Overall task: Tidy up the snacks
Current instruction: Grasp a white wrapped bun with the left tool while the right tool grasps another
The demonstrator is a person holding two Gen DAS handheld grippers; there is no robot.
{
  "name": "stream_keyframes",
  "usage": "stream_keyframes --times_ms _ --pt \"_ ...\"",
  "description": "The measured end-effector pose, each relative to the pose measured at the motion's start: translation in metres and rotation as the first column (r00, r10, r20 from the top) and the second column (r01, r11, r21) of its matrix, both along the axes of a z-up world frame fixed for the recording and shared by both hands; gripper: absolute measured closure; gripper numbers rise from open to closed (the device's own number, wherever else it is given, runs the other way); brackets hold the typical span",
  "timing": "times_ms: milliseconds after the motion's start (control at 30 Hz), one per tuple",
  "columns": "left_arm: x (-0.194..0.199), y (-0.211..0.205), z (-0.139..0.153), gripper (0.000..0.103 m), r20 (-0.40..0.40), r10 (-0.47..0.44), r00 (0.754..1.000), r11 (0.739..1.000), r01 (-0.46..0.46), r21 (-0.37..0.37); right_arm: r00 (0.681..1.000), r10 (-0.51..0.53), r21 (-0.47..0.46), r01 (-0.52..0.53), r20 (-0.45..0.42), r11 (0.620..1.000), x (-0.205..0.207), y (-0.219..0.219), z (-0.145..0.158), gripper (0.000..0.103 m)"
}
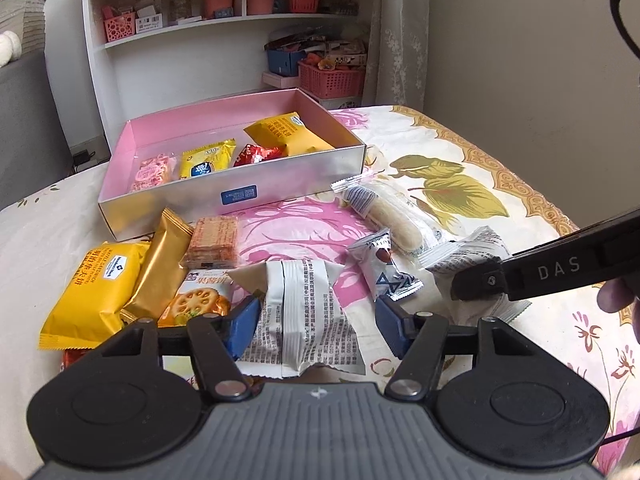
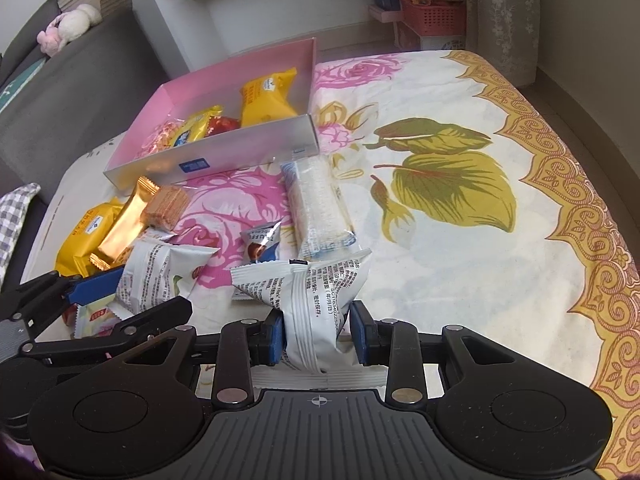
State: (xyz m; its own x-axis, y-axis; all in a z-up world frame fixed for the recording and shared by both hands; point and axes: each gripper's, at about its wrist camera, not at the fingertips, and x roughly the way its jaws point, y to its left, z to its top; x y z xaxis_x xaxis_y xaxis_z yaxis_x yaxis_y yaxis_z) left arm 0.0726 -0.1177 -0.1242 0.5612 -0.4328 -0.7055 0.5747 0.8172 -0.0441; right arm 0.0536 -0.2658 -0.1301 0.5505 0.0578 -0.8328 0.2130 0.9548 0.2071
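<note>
My left gripper (image 1: 317, 326) stands open around a white printed snack packet (image 1: 304, 312). Its left blue pad touches the packet's edge, while a strip of cloth shows before the right pad. My right gripper (image 2: 318, 334) is shut on a second white printed packet (image 2: 310, 312), which is pinched between the blue pads. One of its black fingers (image 1: 540, 276) reaches in from the right in the left wrist view. Behind both stands the pink-lined box (image 1: 240, 184) (image 2: 240, 148), holding yellow, red and pink snacks.
Loose on the flowered cloth lie a long biscuit packet (image 1: 392, 216), a small silver packet (image 1: 384, 268), a cracker square (image 1: 214, 240), a gold bar (image 1: 160, 264) and a yellow packet (image 1: 96, 292). White shelves (image 1: 224, 20) and a pink basket (image 1: 332, 78) stand behind.
</note>
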Motion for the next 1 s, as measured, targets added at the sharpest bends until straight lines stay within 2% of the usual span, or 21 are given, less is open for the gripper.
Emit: stream_keyframes --times_ms 33,100,233,367,1000 --pt "0.002 0.000 -0.001 0.046 -0.005 0.007 1.000 1.000 -0.007 0.002 1.000 -0.001 0.000 0.001 -0.001 1.000 0.000 -0.001 0.000 0.071" --pt "0.005 0.000 -0.003 0.056 -0.019 0.024 1.000 1.000 -0.024 0.000 1.000 -0.005 0.004 0.005 -0.001 1.000 0.000 -0.002 0.000 0.071" --pt "0.008 0.004 -0.001 0.060 -0.036 0.051 0.998 0.998 -0.052 -0.022 1.000 -0.001 0.008 0.001 0.004 1.000 0.001 -0.003 0.001 0.071" --pt "0.007 0.004 0.003 0.069 -0.022 0.071 0.997 0.997 -0.072 -0.031 1.000 0.004 0.005 -0.004 0.006 1.000 0.001 -0.001 0.002 0.071" --pt "0.009 0.018 0.023 0.071 -0.049 0.111 0.993 0.987 -0.116 -0.108 0.998 0.018 0.026 -0.019 0.055 0.999 0.002 0.003 0.020 0.071"
